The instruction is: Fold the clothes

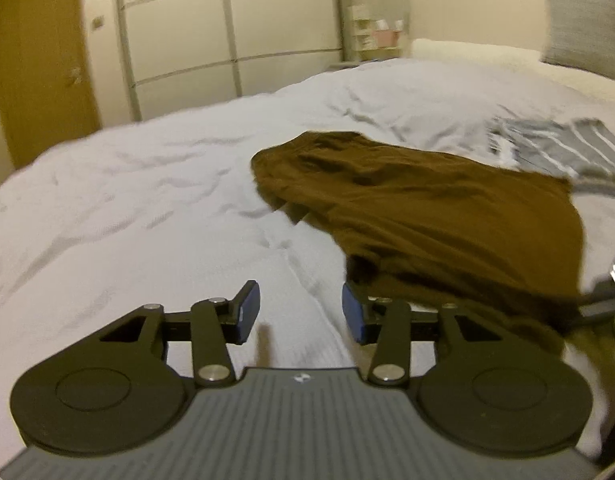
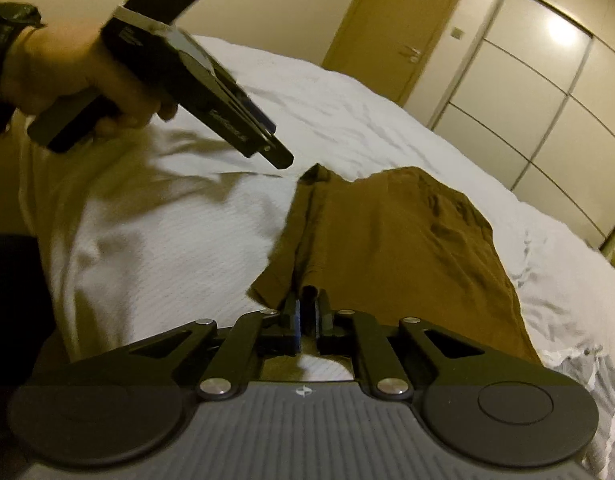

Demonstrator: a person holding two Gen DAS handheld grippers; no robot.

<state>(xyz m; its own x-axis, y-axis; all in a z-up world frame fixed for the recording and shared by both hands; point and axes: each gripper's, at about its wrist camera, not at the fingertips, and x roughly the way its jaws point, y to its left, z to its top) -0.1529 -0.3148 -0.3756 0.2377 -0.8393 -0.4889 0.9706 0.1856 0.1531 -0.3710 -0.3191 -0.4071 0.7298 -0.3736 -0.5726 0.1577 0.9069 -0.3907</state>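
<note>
Left wrist view: brown garment [image 1: 419, 208] lying spread and rumpled on white bedcover [image 1: 147, 200], near edge bunched just right of left gripper [image 1: 301, 312]. Blue pads [image 1: 249, 312] wide apart, nothing between them, hovering over bare sheet beside the cloth. Striped grey garment [image 1: 559, 148] further back, partly under the brown one.

Right wrist view: right gripper [image 2: 306, 316] pinched closed on near hem of brown garment [image 2: 387, 240], pads almost touching with a thin fold of cloth between. Left gripper [image 2: 267, 140] visible, held by a hand [image 2: 67, 76], pointing down toward far corner of the cloth [image 2: 317, 172], not touching.

Handling judgement: thin, soft, light fabric; drapes and creases easily, no stiffness, likely to sag or bunch if lifted from one point only. Not fragile, low slip against rubber pads. Best hold at corners or hem edge, both grippers well apart along same edge, pinching all layers together.
</note>
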